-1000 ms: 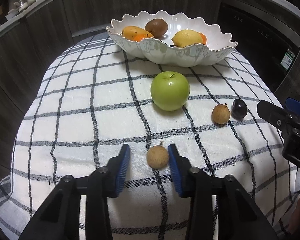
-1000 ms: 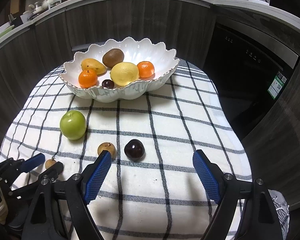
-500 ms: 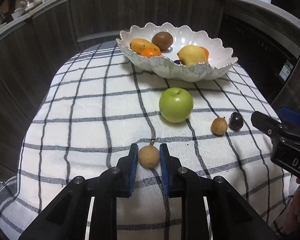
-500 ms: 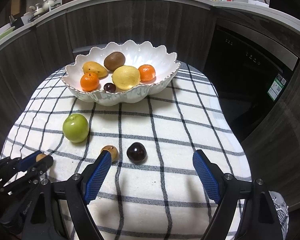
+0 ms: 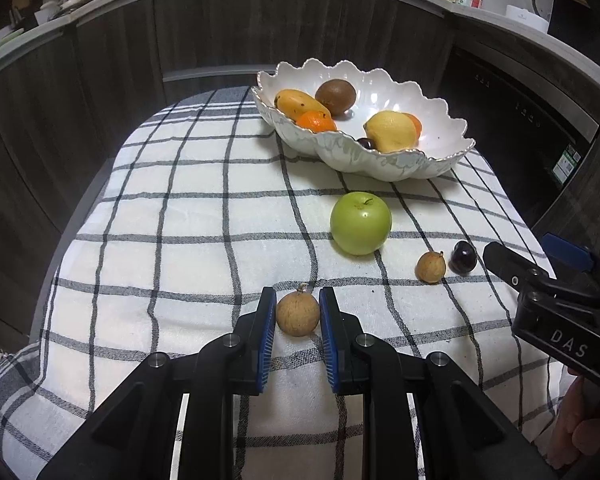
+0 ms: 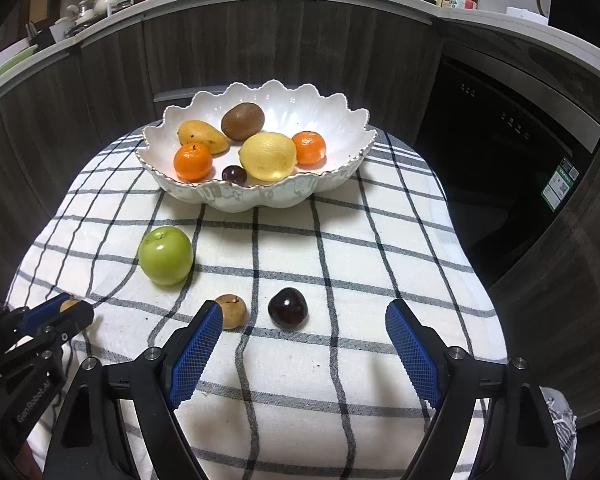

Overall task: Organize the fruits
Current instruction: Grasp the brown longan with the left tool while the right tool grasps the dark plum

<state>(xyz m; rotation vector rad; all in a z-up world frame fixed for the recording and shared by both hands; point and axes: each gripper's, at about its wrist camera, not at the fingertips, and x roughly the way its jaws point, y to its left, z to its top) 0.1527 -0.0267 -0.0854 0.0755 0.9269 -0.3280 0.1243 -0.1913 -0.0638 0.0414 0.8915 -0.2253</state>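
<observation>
Left wrist view: left gripper clamps the brown longan at lower centre; right gripper, jaws wide apart, holds nothing below the dark plum.

We record a desk with rounded corners, covered by a white cloth checked with dark lines; the cloth hangs over the edges. Resting on the cloth: a scalloped white bowl at the far end, a green apple nearer and to its left, then a small brown fruit just beside a dark round fruit, apart from each other.
</observation>
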